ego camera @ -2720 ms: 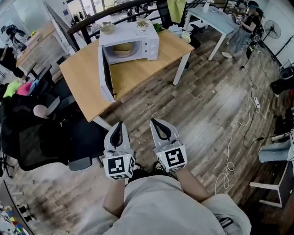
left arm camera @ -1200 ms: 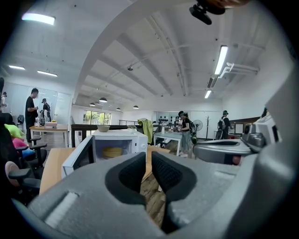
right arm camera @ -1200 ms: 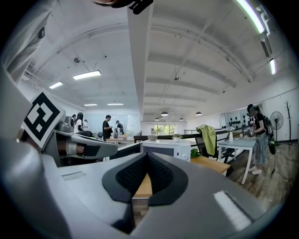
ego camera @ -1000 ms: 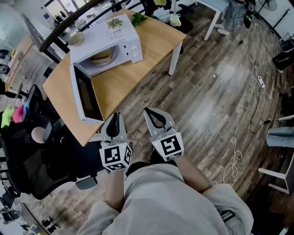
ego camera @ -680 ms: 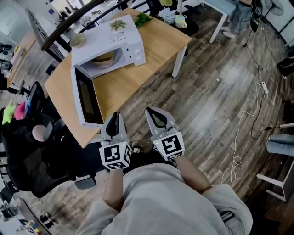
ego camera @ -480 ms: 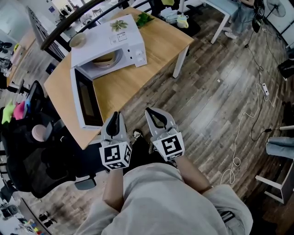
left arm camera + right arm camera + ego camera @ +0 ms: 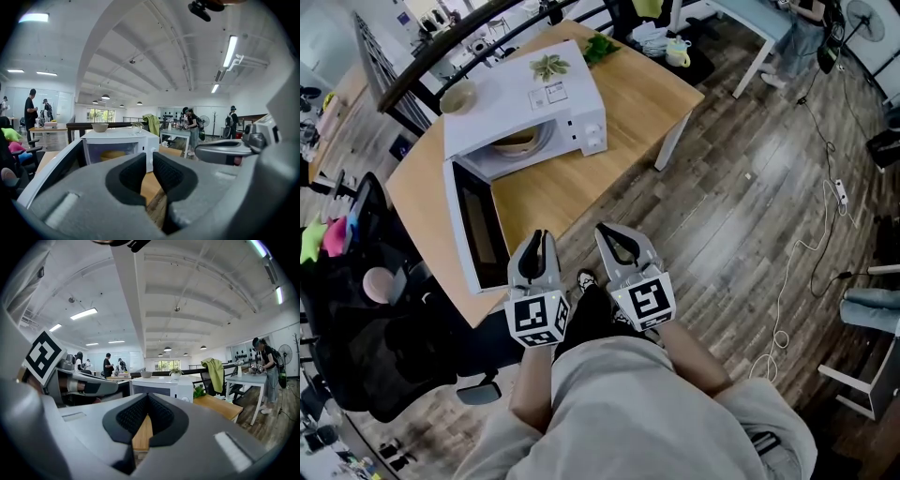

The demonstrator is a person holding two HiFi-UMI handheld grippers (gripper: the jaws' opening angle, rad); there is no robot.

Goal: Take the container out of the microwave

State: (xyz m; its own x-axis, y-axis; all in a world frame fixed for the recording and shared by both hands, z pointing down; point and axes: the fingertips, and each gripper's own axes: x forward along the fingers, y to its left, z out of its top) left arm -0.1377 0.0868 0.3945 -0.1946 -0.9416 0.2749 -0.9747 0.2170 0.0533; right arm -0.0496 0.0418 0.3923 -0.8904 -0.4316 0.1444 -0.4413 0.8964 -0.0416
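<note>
Head view: my left tongs [image 7: 538, 236] stand a crack open and empty, and my right tongs [image 7: 602, 229] are closed tip to tip on nothing. Both hang near the desk [image 7: 628, 103] edge. The container [image 7: 517, 143], seemingly a tan bowl, sits inside the microwave [image 7: 520, 94], whose door [image 7: 473, 230] is wide open.

Microwave [image 7: 525, 98]: white casing, smooth, slightly glossy; its door [image 7: 473, 225], dark glossy pane.
Table [image 7: 628, 89]: pale wood, smooth, matt.
Floor [image 7: 750, 216]: dark wood planks, streaky grain, faint sheen.
</note>
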